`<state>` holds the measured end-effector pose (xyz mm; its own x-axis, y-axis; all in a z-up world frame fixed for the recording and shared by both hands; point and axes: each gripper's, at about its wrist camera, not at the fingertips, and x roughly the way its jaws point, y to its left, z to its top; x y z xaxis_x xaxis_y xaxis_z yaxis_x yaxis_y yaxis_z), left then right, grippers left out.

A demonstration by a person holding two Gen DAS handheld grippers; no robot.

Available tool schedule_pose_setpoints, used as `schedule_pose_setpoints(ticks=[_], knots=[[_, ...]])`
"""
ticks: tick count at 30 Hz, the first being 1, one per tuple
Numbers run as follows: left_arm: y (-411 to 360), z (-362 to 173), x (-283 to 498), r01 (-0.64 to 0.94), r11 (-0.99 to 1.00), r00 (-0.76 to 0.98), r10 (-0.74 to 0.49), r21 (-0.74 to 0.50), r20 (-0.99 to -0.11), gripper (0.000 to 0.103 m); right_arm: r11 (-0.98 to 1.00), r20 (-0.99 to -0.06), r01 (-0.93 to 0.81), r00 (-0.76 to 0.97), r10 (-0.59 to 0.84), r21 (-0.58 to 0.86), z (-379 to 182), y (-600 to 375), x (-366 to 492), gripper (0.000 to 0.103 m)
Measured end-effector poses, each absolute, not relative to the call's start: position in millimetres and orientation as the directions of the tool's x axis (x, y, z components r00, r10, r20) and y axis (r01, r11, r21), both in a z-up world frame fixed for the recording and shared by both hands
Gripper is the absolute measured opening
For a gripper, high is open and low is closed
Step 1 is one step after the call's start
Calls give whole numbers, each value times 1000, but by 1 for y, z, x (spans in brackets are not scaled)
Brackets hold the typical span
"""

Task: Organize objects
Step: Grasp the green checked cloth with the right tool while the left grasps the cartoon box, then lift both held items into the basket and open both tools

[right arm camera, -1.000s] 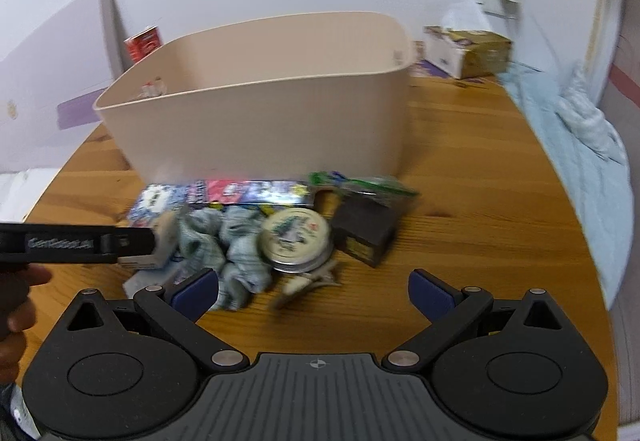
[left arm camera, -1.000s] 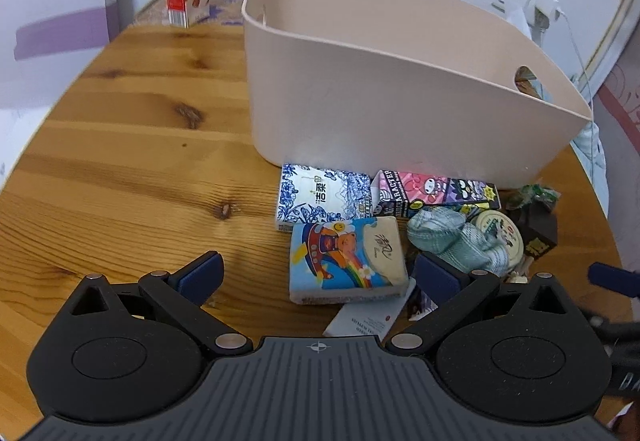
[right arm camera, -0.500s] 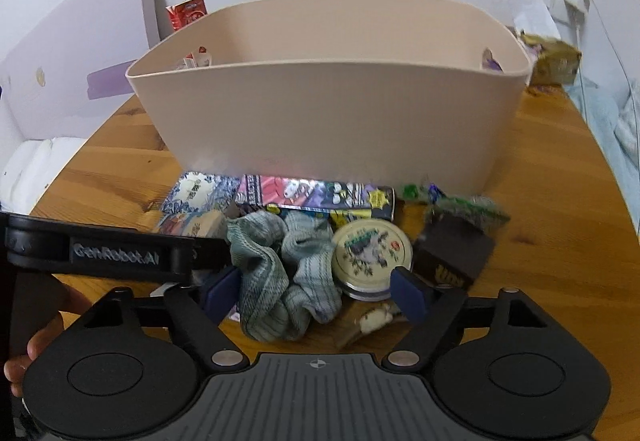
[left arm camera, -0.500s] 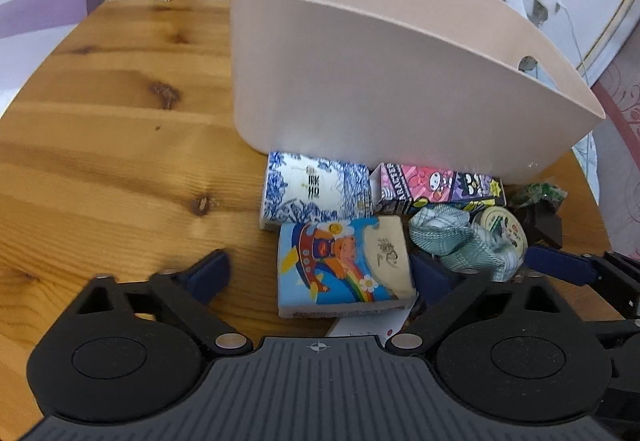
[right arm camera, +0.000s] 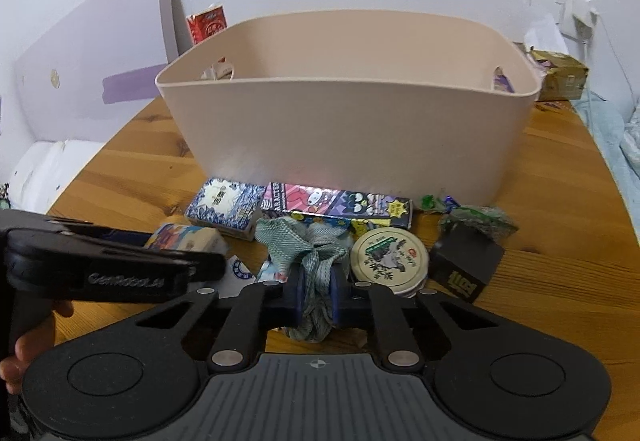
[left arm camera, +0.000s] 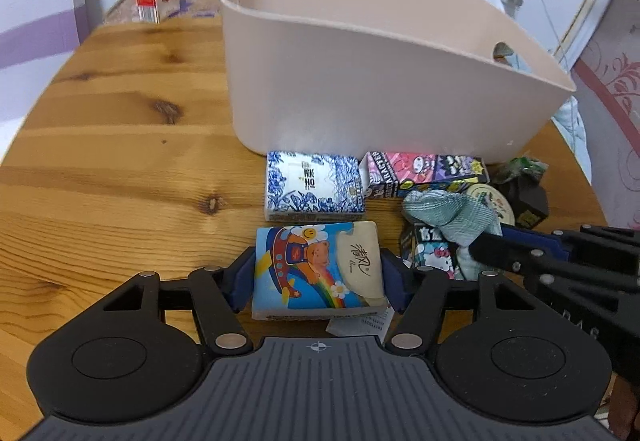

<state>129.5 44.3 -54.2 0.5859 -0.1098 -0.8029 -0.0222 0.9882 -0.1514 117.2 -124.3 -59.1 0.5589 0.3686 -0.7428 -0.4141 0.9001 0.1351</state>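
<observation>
Before the bin point(right arm camera: 352, 133), left fingers point(left arm camera: 245, 277) clamp tissue pack point(left arm camera: 318, 271), right fingers point(right arm camera: 298, 291) cloth point(right arm camera: 308, 253).

Beige bin point(left arm camera: 360, 89), blue-and-white floral packet point(left arm camera: 314, 185), rainbow cartoon-bear packet point(left arm camera: 316, 271), green checked cloth point(right arm camera: 308, 253), wood-grain table point(left arm camera: 120, 145)

I saw the bin point(right arm camera: 352, 137) at the back of the table point(left arm camera: 100, 169), the packets in a row just before it. The tissue pack point(left arm camera: 318, 269) lay nearest me, the tin point(right arm camera: 390, 255) right of the cloth point(right arm camera: 308, 245).
</observation>
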Motion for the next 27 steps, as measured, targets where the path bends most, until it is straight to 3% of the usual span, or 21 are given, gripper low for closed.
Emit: schedule_pose_setpoints(ticks=[11, 27], knots=[[48, -17, 110, -16, 991, 665, -86, -129, -742, 64, 915, -686, -378, 629, 366, 141, -31, -144, 99, 10], [39, 59, 139, 3, 999, 818, -25, -39, -574, 64, 935, -527, -331, 775, 348, 129, 40, -173, 114, 10]])
